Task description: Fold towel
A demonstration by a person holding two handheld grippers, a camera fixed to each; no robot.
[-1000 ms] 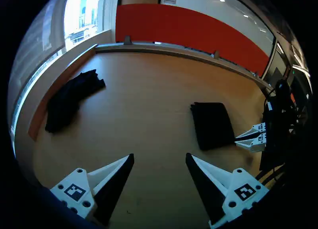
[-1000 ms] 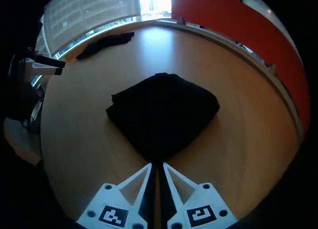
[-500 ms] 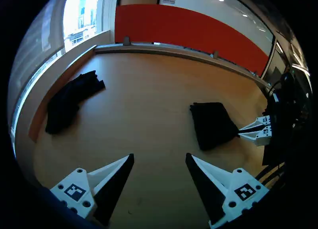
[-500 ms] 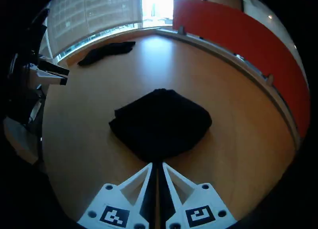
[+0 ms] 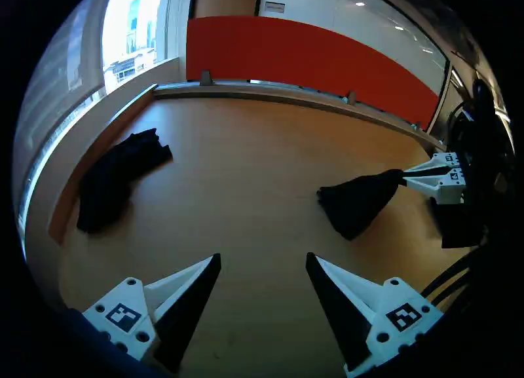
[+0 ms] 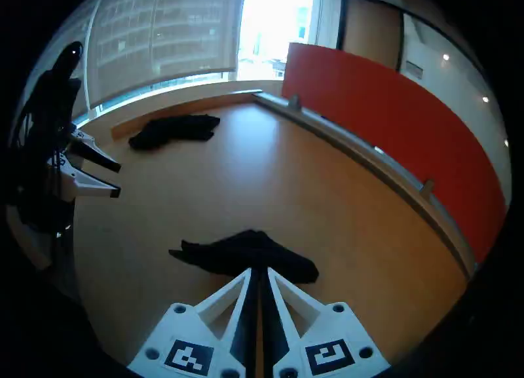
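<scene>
Tenting upward — black towel (image 5: 357,200), pinched in right tool (image 6: 260,273).

towel (image 5: 357,201): black cloth, matt, soft | table (image 5: 249,162): wood-look top, smooth, slight sheen | left gripper (image 5: 262,257): white plastic, matt, black inner faces | partition (image 5: 308,57): red, matt, even | cloth heap (image 5: 114,175): dark, matt

1. Left gripper (image 5: 262,257): two white wedge-shaped fingers (image 5: 367,299), each with a black inner face.
2. Right gripper (image 6: 259,272): white fingers of the same build, black-lined inside, with recessed triangular panels on the upper faces.
3. Markers (image 5: 124,316): one square black-and-white coded tag on each finger base.
4. Screw holes (image 5: 131,282): small and round, set around each tag.
5. Cables (image 5: 452,280): black, thin, curved.
</scene>
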